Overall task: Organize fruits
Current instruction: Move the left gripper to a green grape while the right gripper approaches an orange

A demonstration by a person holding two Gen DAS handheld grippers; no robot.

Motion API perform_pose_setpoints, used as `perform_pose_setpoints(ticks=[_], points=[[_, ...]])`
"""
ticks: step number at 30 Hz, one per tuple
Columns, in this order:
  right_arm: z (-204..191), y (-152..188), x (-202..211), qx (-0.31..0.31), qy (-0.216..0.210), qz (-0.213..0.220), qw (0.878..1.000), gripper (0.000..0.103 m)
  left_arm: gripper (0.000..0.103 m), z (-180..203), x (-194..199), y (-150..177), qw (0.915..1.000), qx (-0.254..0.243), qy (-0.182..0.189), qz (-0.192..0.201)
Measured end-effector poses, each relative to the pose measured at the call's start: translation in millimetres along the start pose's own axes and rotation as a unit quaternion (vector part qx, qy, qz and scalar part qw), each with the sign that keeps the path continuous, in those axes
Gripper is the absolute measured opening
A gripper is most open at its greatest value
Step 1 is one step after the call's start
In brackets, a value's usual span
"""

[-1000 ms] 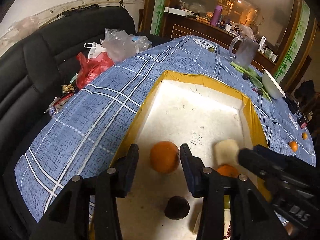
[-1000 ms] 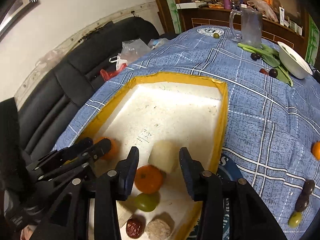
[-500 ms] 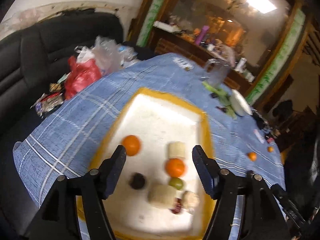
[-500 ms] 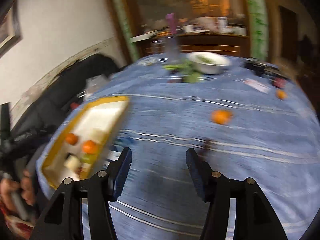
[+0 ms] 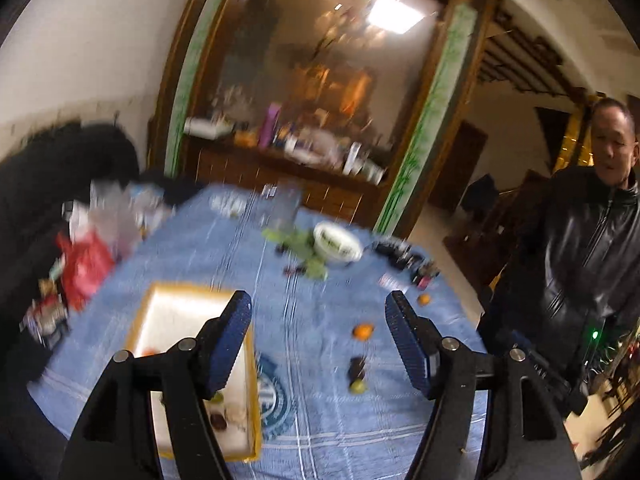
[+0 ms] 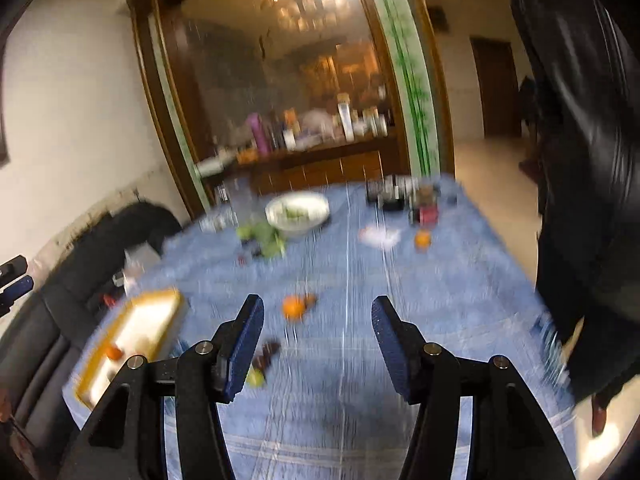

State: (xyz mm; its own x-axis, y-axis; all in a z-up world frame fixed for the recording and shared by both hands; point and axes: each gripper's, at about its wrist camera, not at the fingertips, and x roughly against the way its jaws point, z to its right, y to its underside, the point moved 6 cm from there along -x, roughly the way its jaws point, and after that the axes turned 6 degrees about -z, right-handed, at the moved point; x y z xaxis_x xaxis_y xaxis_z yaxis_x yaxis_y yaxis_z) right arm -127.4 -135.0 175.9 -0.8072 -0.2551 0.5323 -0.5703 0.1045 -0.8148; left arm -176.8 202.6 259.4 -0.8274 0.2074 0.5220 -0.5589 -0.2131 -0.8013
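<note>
Both hands lifted off tray [image 5: 138, 332] | fingers wide, empty | next: orange [image 6: 294, 307] mid-frame on surface [image 6: 420, 292]

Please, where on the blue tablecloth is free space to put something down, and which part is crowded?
Bare cloth lies near the camera, in front of the orange and right of the yellow-rimmed tray, out to the table's right edge. Another bare strip runs up the middle towards the white bowl. The far end around that bowl and the leafy greens is crowded.
</note>
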Motion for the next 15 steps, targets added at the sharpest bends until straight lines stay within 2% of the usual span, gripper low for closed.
perform_pose_setpoints(ticks=[3, 5, 7, 9, 12, 15], points=[[-10.9, -49.1, 36.5, 0.016, -0.013, 0.049, 0.999, 0.060, 0.073, 9.5, 29.8, -28.8, 0.9994, -0.016, -0.009, 0.031], [-19.0, -79.9, 56.6, 0.019, -0.022, 0.070, 0.997, 0.061, 0.081, 13.5, 42.0, -44.3, 0.9983, -0.025, -0.017, 0.051], [-24.6, -103.2, 67.2, 0.022, -0.030, 0.078, 0.996, 0.064, 0.081, 14.6, 41.9, -53.5, 0.9973, -0.029, -0.026, 0.062], [-31.1, -119.3, 60.2, 0.024, -0.039, 0.069, 0.997, 0.067, 0.084, 13.9, 29.2, -51.3, 0.9974, -0.029, -0.030, 0.059], [-37.0, -105.0, 22.3, 0.019, -0.069, 0.021, 0.997, 0.067, 0.090, 10.3, -15.9, -28.5, 0.9993, -0.023, -0.020, 0.022], [-40.0, -60.3, -48.6, 0.013, -0.082, -0.055, 0.995, 0.067, 0.089, 2.9, -75.3, 6.2, 0.9992, -0.015, -0.011, -0.035]])
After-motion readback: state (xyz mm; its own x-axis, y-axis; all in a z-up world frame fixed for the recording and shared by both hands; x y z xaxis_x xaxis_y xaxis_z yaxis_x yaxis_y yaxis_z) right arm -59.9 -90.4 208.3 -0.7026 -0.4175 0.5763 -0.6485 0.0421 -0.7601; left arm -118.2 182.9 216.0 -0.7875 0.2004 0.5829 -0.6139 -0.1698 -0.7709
